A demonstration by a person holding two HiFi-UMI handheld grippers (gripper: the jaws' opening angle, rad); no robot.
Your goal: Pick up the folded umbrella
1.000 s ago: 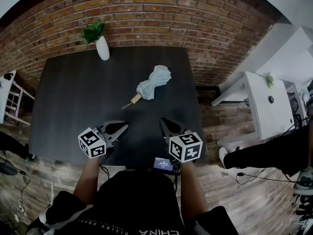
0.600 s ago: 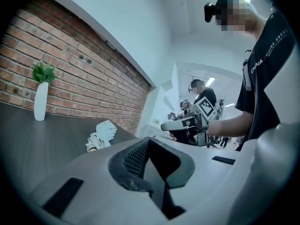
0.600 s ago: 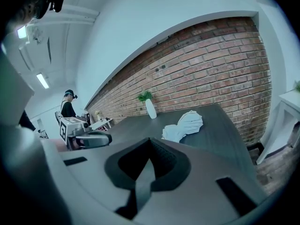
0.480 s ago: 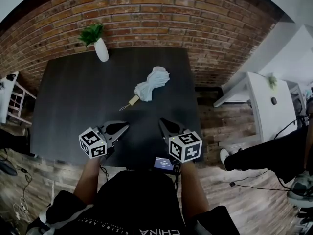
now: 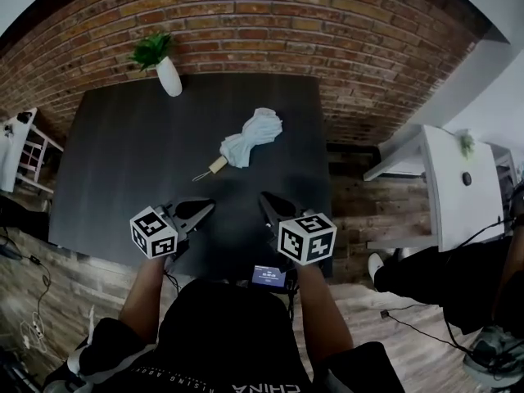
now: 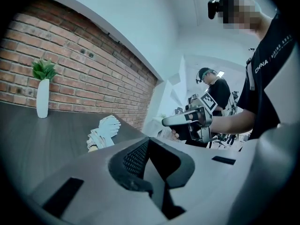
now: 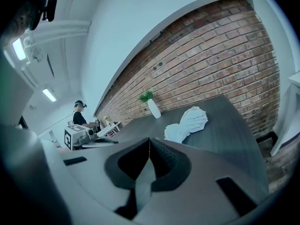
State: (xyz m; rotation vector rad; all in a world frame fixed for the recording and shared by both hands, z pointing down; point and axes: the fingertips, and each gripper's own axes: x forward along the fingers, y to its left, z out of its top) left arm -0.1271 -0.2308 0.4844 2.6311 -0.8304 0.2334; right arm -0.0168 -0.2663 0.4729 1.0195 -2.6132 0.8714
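Observation:
The folded umbrella (image 5: 248, 137), pale blue with a wooden handle end, lies on the dark table (image 5: 131, 154) toward its far right. It also shows in the left gripper view (image 6: 104, 131) and the right gripper view (image 7: 187, 123). My left gripper (image 5: 206, 206) and right gripper (image 5: 264, 196) hover over the table's near edge, well short of the umbrella. Both have their jaws shut with nothing between them.
A white vase with a green plant (image 5: 168, 74) stands at the table's far left corner. A brick wall (image 5: 270, 23) runs behind the table. A white side table (image 5: 454, 187) stands to the right. Another person (image 6: 215, 90) is in the background.
Both grippers have shifted a little forward over the table toward the umbrella. The jaws stayed shut.

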